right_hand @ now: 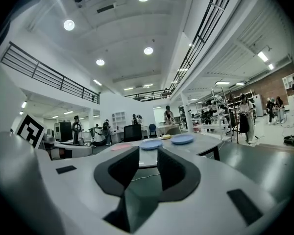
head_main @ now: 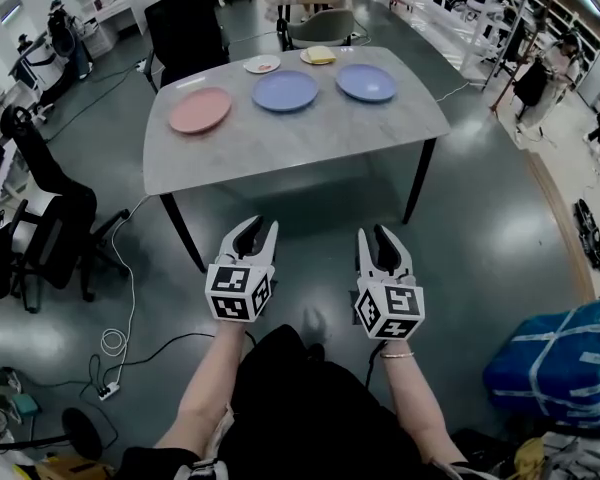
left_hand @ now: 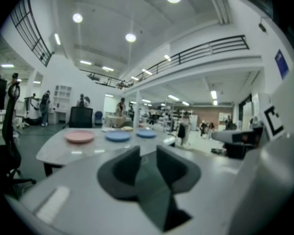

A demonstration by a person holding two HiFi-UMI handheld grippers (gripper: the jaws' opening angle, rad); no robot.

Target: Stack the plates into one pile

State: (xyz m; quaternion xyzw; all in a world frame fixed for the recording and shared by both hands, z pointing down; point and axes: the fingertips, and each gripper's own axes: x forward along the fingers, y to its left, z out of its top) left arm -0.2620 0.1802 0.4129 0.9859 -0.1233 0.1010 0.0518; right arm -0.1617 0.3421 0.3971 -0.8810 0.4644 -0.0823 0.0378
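Observation:
Three big plates lie in a row on the grey table (head_main: 280,148): a pink plate (head_main: 200,109) at the left, a blue plate (head_main: 286,90) in the middle and a second blue plate (head_main: 366,82) at the right. Behind them sit a small white plate (head_main: 262,64) and a small plate with something yellow (head_main: 319,56). Both grippers hang over the floor, well short of the table's near edge. My left gripper (head_main: 257,230) and right gripper (head_main: 383,238) are open, with nothing between the jaws. The left gripper view shows the pink plate (left_hand: 80,136) far ahead; the right gripper view shows the middle blue plate (right_hand: 151,144).
Black office chairs (head_main: 40,228) stand at the left, with a white cable and power strip (head_main: 115,343) on the floor. A black chair (head_main: 185,28) and a grey chair (head_main: 320,26) stand behind the table. A blue bag (head_main: 560,353) lies at the right.

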